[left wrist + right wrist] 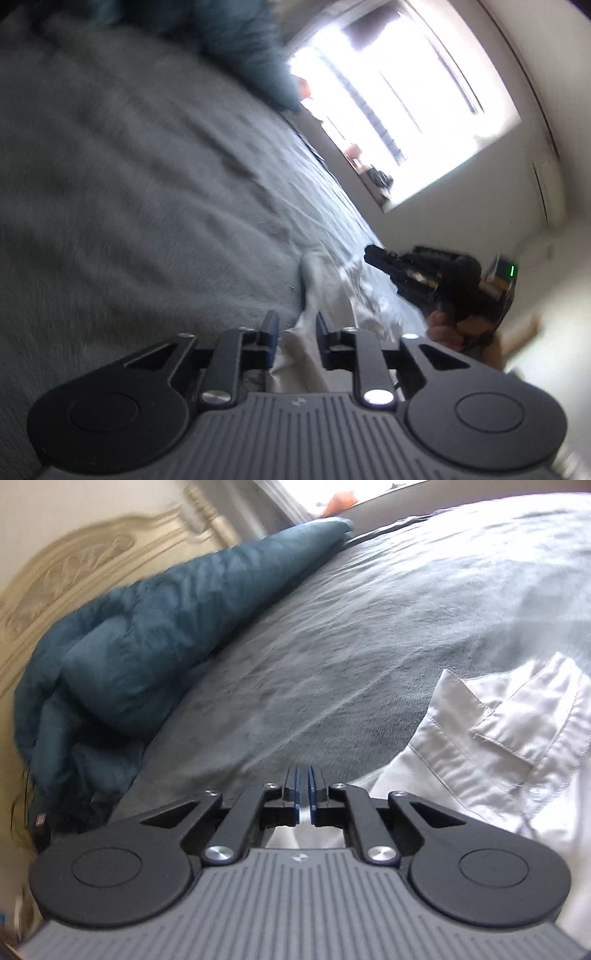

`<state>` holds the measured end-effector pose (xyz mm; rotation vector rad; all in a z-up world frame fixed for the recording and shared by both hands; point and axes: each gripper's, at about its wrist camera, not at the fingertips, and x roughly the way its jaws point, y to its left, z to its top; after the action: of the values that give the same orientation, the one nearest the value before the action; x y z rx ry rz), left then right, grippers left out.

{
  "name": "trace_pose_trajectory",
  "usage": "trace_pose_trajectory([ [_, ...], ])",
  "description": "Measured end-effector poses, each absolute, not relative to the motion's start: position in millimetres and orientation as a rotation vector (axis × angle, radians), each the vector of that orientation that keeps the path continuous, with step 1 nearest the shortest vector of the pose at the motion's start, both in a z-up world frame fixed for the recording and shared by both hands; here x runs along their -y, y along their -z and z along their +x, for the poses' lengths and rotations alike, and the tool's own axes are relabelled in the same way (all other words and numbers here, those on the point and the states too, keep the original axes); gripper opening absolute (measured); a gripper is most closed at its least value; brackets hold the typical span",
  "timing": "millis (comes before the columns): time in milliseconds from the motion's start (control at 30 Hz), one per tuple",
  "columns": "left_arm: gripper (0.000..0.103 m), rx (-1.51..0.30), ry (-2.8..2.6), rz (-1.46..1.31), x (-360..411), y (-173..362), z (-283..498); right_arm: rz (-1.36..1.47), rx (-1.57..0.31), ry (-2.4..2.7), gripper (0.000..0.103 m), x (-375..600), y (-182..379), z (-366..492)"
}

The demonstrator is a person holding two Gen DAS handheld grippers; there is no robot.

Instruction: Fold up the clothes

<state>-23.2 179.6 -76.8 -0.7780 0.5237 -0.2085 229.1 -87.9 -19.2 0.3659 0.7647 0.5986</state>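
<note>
Left gripper (293, 332), bottom centre: jaws apart, white shirt (295, 354) fabric between, unpinched. Right gripper (303, 788): jaws nearly together, pinching a thin white fold. Shirt (491, 738) lower right on grey bedspread (332, 646): light, limp, likely slippery; best gripped at seams. No containers visible.

Lying along a grey bedspread (332, 635), against a carved cream headboard (74, 565): a rolled teal duvet (147, 635). Glaring beyond the bed's far edge: a bright window (399, 96).
</note>
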Motion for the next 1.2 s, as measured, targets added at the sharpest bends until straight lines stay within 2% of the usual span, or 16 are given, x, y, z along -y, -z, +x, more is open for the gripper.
trace_pose_trajectory([
  [67,0.025,-0.539,0.229,-0.647,-173,66,-22,0.286,-0.808,-0.615,0.030,88,14,221],
  [167,0.027,-0.579,0.268,-0.527,-165,64,-19,0.188,-0.866,-0.639,0.042,86,16,211],
  [333,0.027,-0.627,0.249,-0.481,-165,71,-21,0.146,-0.872,-0.575,0.043,89,20,211],
  [567,0.027,-0.604,0.265,-0.506,-164,77,-15,0.300,-0.922,-0.537,0.042,87,20,255],
  [933,0.027,-0.610,0.278,-0.526,-164,79,-17,-0.033,-1.164,-0.461,0.043,-17,36,295],
  [1000,0.027,-0.610,0.280,-0.530,-165,80,-17,-0.076,-1.195,-0.431,0.042,-25,43,297],
  [1033,0.027,-0.610,0.280,-0.532,-165,80,-17,-0.087,-1.195,-0.419,0.038,-27,45,297],
  [1067,0.026,-0.610,0.280,-0.533,-165,80,-17,-0.101,-1.182,-0.409,0.024,-28,44,295],
  [1133,0.026,-0.610,0.278,-0.531,-165,79,-17,-0.109,-1.153,-0.405,0.006,-26,43,292],
  [1200,0.026,-0.610,0.277,-0.528,-165,80,-17,-0.093,-1.122,-0.418,0.003,-22,41,288],
])
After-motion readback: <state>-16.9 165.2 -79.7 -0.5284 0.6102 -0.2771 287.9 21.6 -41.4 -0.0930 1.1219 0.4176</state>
